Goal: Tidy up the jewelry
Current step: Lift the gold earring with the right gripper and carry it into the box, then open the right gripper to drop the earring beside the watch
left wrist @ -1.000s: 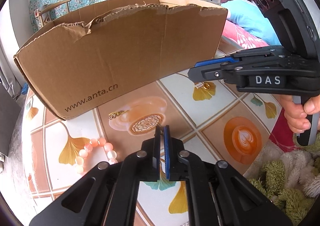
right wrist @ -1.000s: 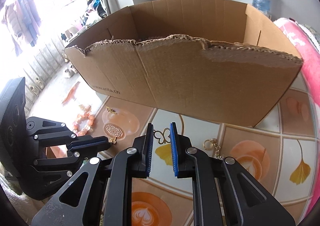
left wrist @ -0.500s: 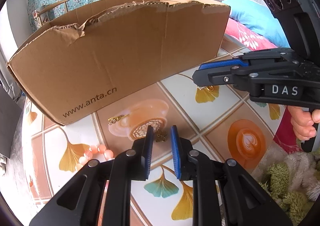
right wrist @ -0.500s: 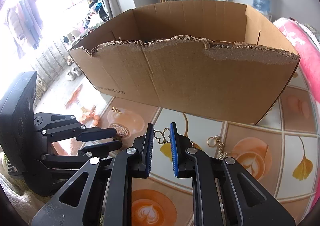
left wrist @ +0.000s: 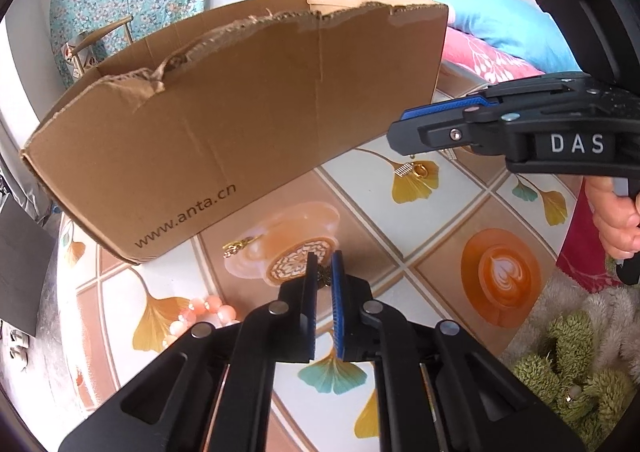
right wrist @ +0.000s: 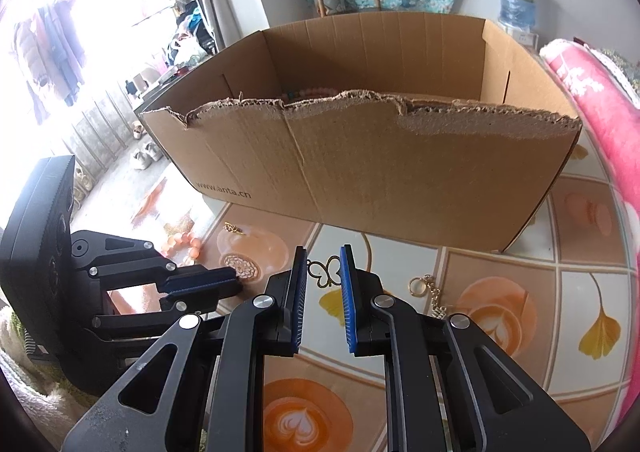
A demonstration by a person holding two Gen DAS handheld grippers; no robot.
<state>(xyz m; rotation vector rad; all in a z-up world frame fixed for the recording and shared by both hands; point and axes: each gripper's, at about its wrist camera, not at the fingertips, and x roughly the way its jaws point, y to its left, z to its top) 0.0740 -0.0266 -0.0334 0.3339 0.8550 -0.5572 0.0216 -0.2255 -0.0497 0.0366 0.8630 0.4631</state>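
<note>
My left claw point(left wrist: 323, 266) has narrowed since half a second ago: its blue pads now sit close on either side of a small dark-gold charm point(left wrist: 323, 276), which lies on the bench point(left wrist: 432, 236) in front of the cardboard box point(left wrist: 256, 123). I cannot tell whether the pads actually press the charm. A second ago this claw was clenched tight; then it spread, and now it is nearly closed again.

My right claw point(right wrist: 324, 272) has kept the same gap, released, with a gold openwork butterfly pendant point(right wrist: 325, 271) standing between its pads, in front of the box's torn front wall. To the right of that pendant, also before the box, lies a gold ring on a chain point(right wrist: 418, 286). Peach beads point(left wrist: 200, 314) lie in front of the box's left corner, and a gold chain piece point(left wrist: 236, 248) nearer the box.
</note>
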